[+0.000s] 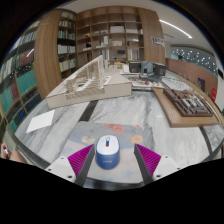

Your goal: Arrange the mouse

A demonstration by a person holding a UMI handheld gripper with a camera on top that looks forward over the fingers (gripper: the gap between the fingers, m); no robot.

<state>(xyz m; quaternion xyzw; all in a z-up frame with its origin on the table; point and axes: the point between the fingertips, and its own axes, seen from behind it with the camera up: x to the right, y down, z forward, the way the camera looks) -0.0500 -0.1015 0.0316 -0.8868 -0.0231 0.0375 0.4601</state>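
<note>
Table [60,135], marbled: bears all items.
Architectural model [88,82], far left; paper sheet [41,121], near left; neither obstructs.
Gripper [110,158]: fingers wide apart, holding nothing.
Mouse [108,151]: between fingers, gaps both sides. Probably light, rigid, smooth-shelled; grasp its flanks.

Glossy white and blue plastic mouse [108,150] between the open tool's [110,160] matt magenta pads [80,160], smooth marble-patterned desk [150,115] with a soft sheen, pale wooden architectural model [88,82], flat white paper sheet [41,121], wooden bookshelves [110,35]
</note>
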